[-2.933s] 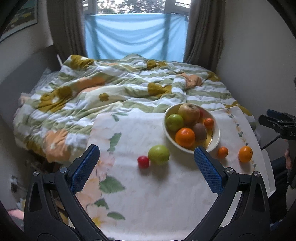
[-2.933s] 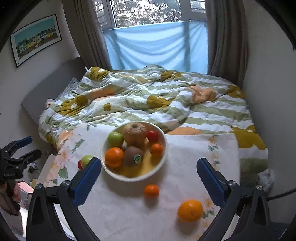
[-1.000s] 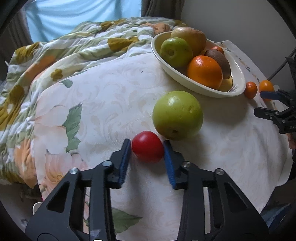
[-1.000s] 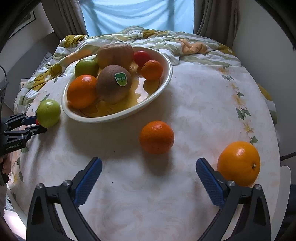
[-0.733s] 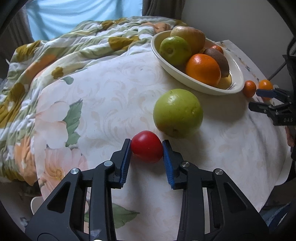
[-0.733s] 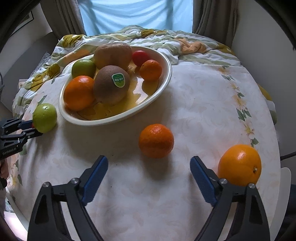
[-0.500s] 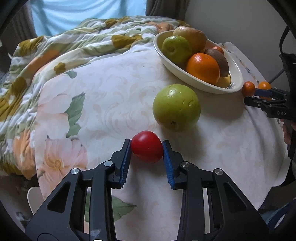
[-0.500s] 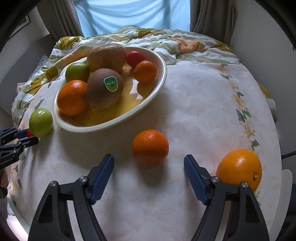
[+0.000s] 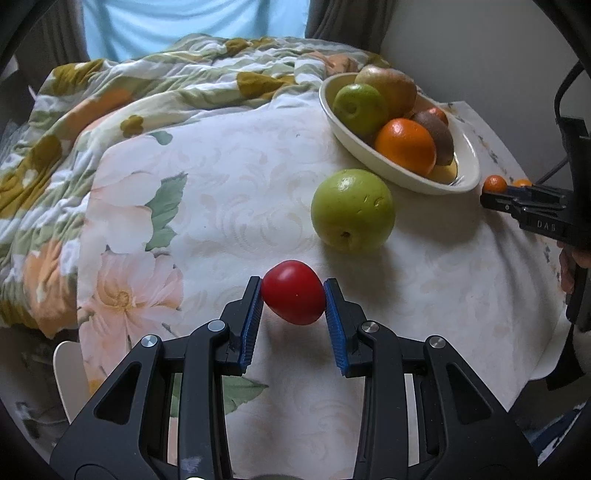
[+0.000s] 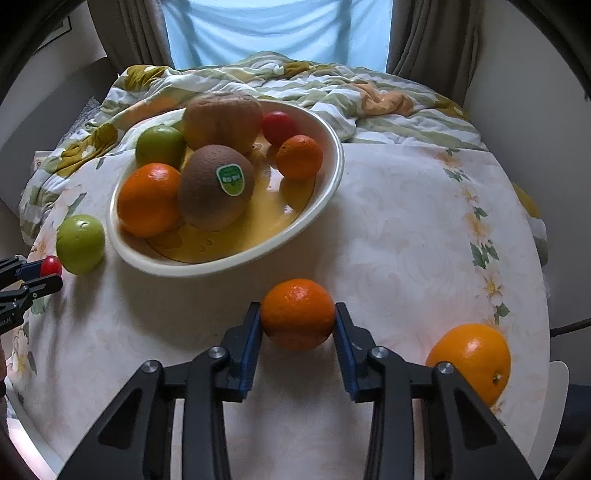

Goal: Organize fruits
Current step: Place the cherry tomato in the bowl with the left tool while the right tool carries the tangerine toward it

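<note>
My left gripper [image 9: 293, 293] is shut on a small red tomato [image 9: 294, 291], held just above the tablecloth. A green apple [image 9: 352, 210] lies beyond it, and the cream fruit bowl [image 9: 454, 184] stands farther right with several fruits. My right gripper [image 10: 298, 319] is shut on a small mandarin [image 10: 298, 313] in front of the bowl [image 10: 325, 206]. A larger orange [image 10: 469, 362] lies to its right. The green apple [image 10: 80, 238] and the left gripper with the tomato [image 10: 51, 266] show at the left edge of the right wrist view.
The round table has a floral cloth [image 9: 229, 206], with its edges close at the front and right. A rumpled floral duvet [image 9: 166, 88] on a bed lies behind. A wall and curtains [image 10: 424, 33] stand at the back right.
My left gripper has lifted the tomato slightly and drawn back from the apple. My right gripper has moved forward and closed on the mandarin, from wide open a second ago.
</note>
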The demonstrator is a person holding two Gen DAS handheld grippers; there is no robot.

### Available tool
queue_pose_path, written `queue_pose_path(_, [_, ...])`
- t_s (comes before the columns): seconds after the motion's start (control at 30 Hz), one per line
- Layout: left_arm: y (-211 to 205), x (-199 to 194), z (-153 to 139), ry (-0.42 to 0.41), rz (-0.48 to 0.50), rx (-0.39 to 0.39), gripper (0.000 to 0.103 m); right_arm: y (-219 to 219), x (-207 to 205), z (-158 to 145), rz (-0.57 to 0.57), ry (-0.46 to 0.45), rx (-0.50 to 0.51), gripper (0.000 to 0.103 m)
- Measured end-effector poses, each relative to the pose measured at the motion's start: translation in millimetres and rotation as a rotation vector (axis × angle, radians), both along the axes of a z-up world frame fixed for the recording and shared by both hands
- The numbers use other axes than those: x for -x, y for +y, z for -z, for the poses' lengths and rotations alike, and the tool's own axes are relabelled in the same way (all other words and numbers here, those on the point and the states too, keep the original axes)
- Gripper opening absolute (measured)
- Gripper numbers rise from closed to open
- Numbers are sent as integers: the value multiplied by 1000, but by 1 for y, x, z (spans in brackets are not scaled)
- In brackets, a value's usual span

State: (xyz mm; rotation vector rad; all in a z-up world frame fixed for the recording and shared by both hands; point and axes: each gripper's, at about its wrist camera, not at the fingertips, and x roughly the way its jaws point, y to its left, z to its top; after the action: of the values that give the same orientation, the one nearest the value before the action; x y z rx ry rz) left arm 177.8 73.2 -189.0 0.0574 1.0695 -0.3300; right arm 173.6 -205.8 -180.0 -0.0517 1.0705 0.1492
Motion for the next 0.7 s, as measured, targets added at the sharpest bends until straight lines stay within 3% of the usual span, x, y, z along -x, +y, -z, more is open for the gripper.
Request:
queue_pose_path(0.3, [2,10,-34,-44,-17,36,40,6,13,-27,-23,-37,2,35])
queue_pose_path(0.7, [-18,7,-98,-124,-17,85,40,6,26,-90,-9,-106,-34,35])
